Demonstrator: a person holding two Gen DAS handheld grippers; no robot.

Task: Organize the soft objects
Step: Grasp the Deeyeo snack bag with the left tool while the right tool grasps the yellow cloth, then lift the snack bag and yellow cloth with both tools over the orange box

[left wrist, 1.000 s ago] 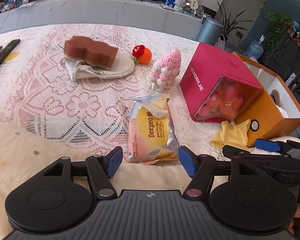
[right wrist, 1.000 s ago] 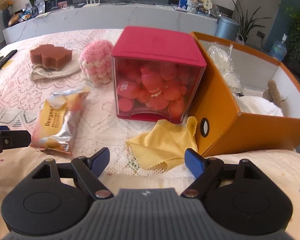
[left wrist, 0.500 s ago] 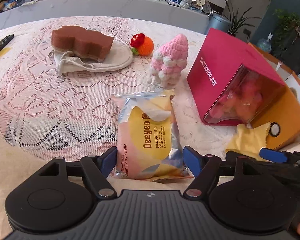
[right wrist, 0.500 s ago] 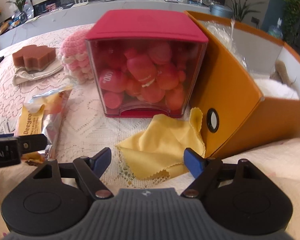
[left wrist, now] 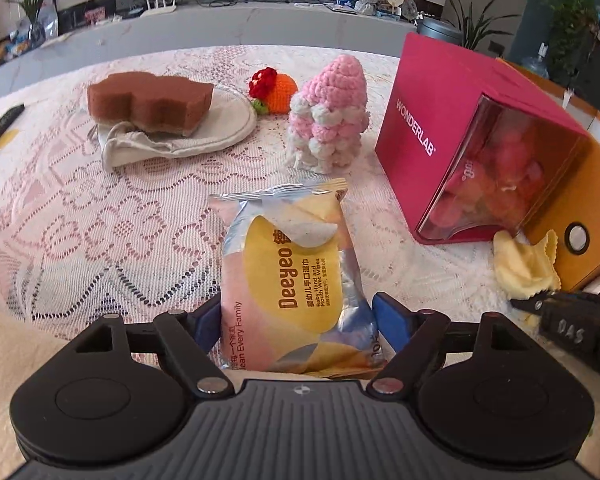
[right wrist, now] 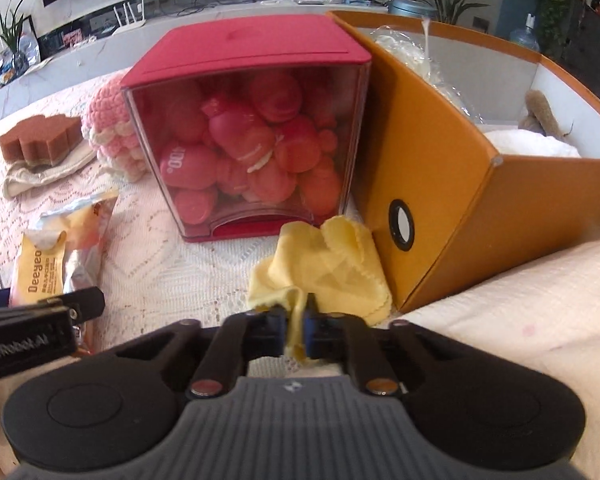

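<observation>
Yellow cloth was pinched between the blue pads of our right gripper, whose jaws had just snapped together on its near corner, so that the fabric bunched up from the lace tablecloth right beside the orange box. Our left gripper had just been spreading its jaws and stood at full width, one blue pad on each side of the near end of the pack of wet wipes; we could not tell whether the pads touched the wrapper. The pack lay flat on the tablecloth, its far end pointing toward the pink and white crocheted cone. To the right of the pack stood the red box with a clear front, full of red and pink balls and set against the wall of the orange box. Inside the orange box we saw a white towel, a bit of brown plush and some clear plastic wrapping. Farther back on the left, a brown sponge sat on a pale cloth pouch, and a small orange crocheted fruit with a red flower lay just behind the cone.
</observation>
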